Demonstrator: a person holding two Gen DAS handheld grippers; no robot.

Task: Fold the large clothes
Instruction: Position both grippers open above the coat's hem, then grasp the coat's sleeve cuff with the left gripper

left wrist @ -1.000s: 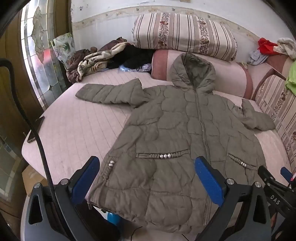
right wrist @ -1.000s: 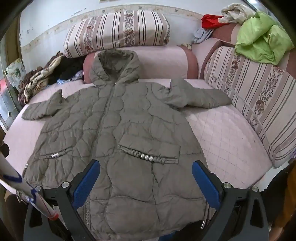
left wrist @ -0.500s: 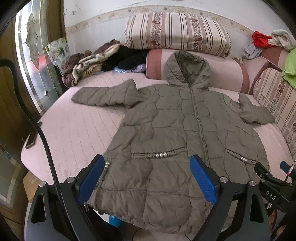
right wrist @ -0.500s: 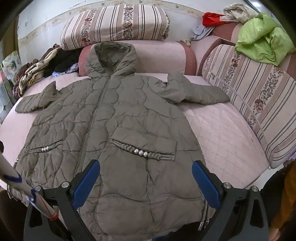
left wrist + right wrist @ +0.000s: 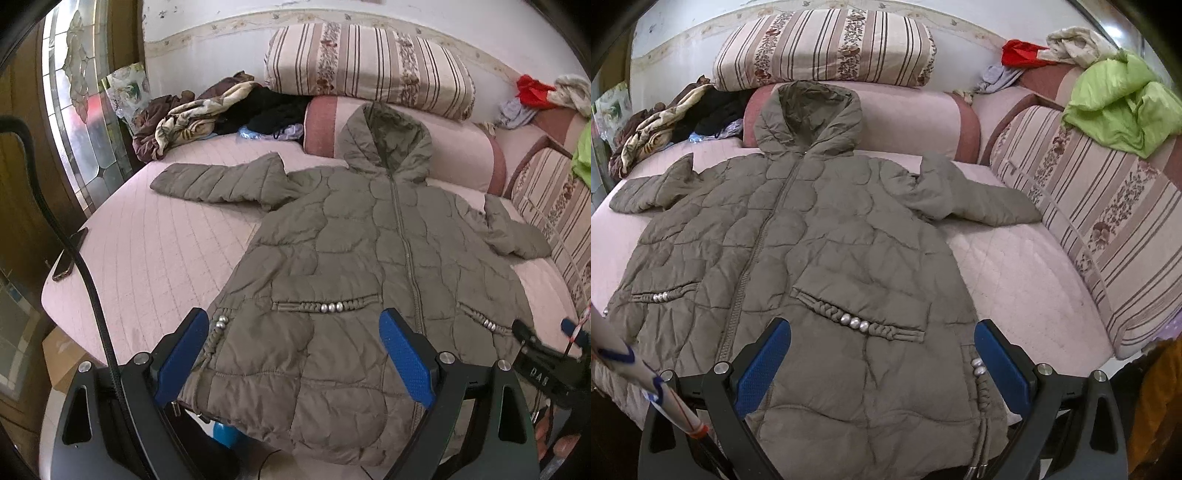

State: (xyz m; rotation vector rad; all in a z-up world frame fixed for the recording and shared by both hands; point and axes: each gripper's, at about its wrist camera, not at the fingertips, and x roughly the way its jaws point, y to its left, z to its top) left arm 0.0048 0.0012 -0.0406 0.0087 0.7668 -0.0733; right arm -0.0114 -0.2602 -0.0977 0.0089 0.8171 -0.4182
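Both grippers have eased in closer over the coat's hem since a second ago, and the coat itself has not shifted. Largest is the bed point(image 5: 155, 258), its pink quilted cover bare to the left of the coat. Striped cushions point(image 5: 1108, 229) line its right side and a striped bolster point(image 5: 369, 66) lies along the wall. The coat point(image 5: 351, 266) lies flat on the bed, front up and zipped, hood propped against a pink cushion point(image 5: 908, 118), both sleeves spread outward, hem hanging over the near edge. A heap of clothes point(image 5: 192, 118) sits at the far left corner; a green garment point(image 5: 1123, 107) tops the right cushions. The left gripper point(image 5: 295, 358) hovers over the hem's left part, jaws spread wide, holding nothing. The right gripper point(image 5: 882, 365) hovers over the right part, likewise wide and unladen. A phone point(image 5: 68, 254) lies at the bed's left edge.
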